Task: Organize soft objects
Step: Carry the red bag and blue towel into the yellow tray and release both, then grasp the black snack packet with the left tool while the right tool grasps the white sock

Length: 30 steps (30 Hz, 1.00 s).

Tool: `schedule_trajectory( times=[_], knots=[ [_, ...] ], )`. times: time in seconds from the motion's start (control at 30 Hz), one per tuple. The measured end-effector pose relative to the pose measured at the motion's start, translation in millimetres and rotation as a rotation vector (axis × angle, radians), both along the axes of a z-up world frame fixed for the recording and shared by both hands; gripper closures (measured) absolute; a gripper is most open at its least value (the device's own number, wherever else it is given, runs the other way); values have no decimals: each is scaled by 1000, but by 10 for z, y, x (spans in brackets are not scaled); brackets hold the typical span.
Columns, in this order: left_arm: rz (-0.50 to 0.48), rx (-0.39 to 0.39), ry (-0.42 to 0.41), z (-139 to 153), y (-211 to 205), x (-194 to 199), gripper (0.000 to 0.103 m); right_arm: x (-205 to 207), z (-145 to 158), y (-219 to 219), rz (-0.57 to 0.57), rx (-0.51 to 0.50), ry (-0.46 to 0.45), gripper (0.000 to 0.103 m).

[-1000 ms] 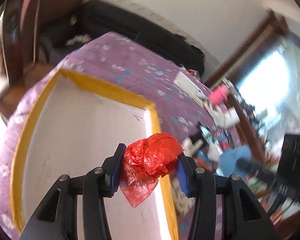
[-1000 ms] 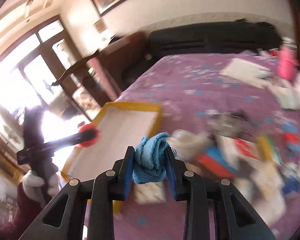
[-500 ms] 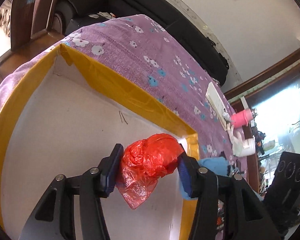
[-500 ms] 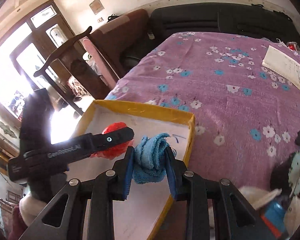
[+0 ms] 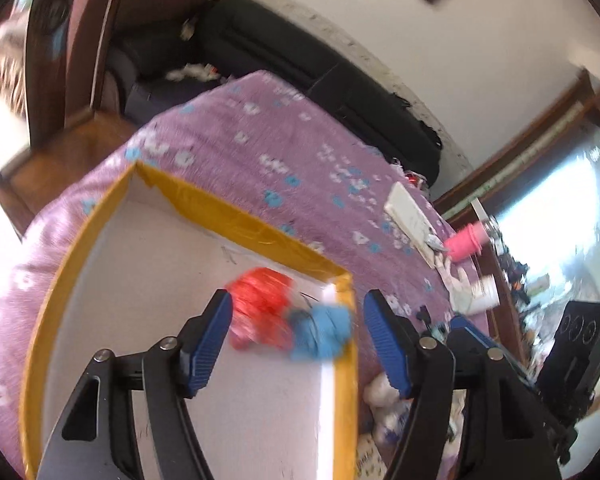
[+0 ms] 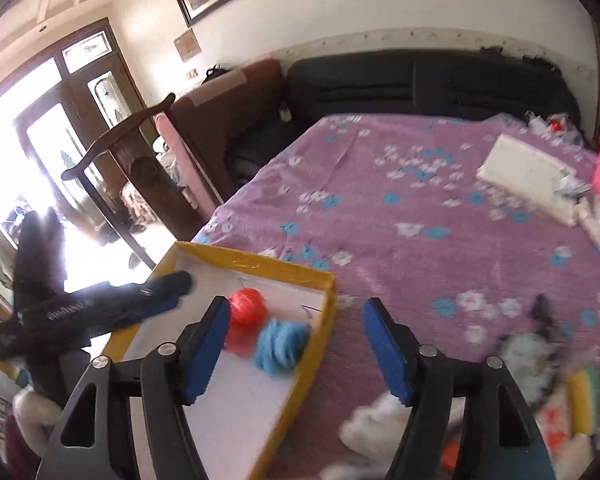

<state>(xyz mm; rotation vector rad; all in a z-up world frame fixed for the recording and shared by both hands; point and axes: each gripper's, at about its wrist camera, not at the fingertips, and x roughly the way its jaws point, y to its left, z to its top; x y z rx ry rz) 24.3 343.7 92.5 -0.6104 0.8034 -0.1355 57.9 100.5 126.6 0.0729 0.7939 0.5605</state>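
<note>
A red plastic bag (image 5: 260, 312) and a blue cloth (image 5: 322, 332) lie side by side inside the yellow-rimmed white tray (image 5: 240, 224) on the purple flowered cover. My left gripper (image 5: 298, 340) is open above them, holding nothing. In the right wrist view the red bag (image 6: 246, 316) and blue cloth (image 6: 280, 346) lie in the tray (image 6: 296, 276). My right gripper (image 6: 296, 346) is open and empty above the tray's right rim. The left gripper (image 6: 100, 308) reaches in from the left.
A white book (image 6: 528, 176) and a pink bottle (image 5: 466, 242) lie far right on the cover. Several loose items (image 6: 540, 380) crowd the near right. A black sofa (image 6: 420, 80) and a wooden chair (image 6: 140, 140) stand behind.
Both grippers have opened. The red bag and the blue cloth have dropped from them into the tray. Both grippers have pulled back a little.
</note>
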Motion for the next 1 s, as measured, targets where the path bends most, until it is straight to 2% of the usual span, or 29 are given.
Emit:
schedule_trajectory(
  times=[0.07,0.13,0.23,0.4,0.5,0.67,0.77,0.87,1.0],
  knots=[
    [-34,48,-43,172,-168,-192,28,-151,82,-198,-18,-1,-22,20],
    [-63,82,-67,269,-321,-340,26,-342,132,-471,-41,8,-38,16],
    [-119,114,-87,340,-609,-518,25,-601,102,-928,-92,13,-42,14],
    [-241,110,-65,175,-1185,-711,23,-958,-98,-1759,-220,14,4,14],
    [-312,165,-42,-38,-1580,-753,23,-1117,-284,-2230,-291,42,60,14],
    [-356,255,25,-348,-2056,-697,23,-1324,-433,-2686,-357,64,94,14],
    [-390,262,56,-434,-2238,-666,23,-1431,-454,-2799,-369,78,88,14],
    [-463,301,26,-432,-2519,-654,23,-1485,-512,-2879,-379,89,89,14],
    [-584,435,-22,-474,-3031,-609,24,-1455,-623,-2981,-396,121,126,14]
  ],
)
